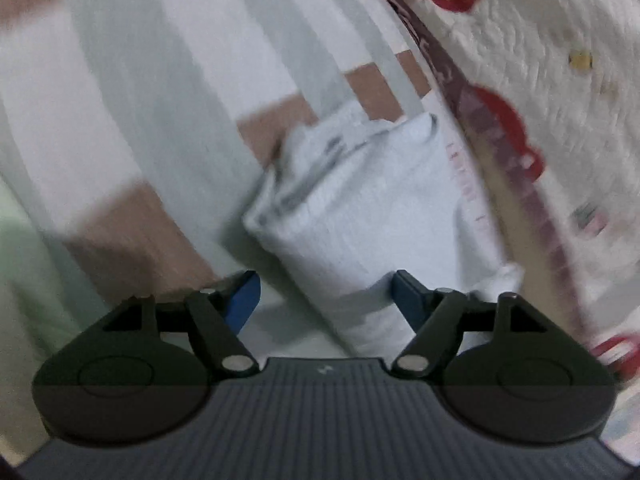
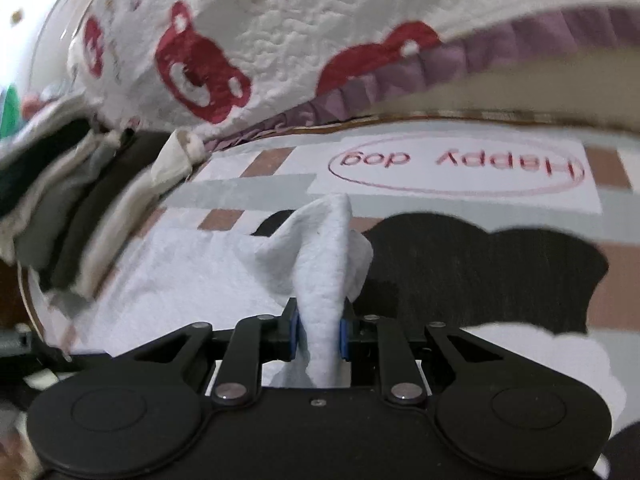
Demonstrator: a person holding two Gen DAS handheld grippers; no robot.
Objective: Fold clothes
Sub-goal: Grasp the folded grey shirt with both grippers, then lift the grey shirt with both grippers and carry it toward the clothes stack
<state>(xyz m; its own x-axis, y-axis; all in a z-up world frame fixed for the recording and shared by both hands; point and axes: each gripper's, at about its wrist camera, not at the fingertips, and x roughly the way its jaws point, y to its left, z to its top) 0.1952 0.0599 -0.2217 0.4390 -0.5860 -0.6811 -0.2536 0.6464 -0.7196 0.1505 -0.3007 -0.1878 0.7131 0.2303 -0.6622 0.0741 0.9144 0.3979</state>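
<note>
A pale white-blue cloth [image 1: 360, 208] lies bunched on the patterned bedsheet [image 1: 120, 100]; the left wrist view is motion-blurred. My left gripper [image 1: 326, 300] is open, its blue pads [image 1: 244, 300] wide apart, and the cloth's near end runs between them against the right pad. In the right wrist view my right gripper [image 2: 319, 332] is shut on a pinched fold of the same white cloth [image 2: 324, 248], which stands up in a ridge above the pads. The rest of it spreads flat to the left [image 2: 180, 280].
A white quilt with red bear prints [image 2: 260, 48] and a purple frill hangs along the far side. A stack of folded clothes [image 2: 60, 200] sits at the left. A dark patch [image 2: 480, 272] and a "Happy dog" print [image 2: 456, 168] mark the sheet.
</note>
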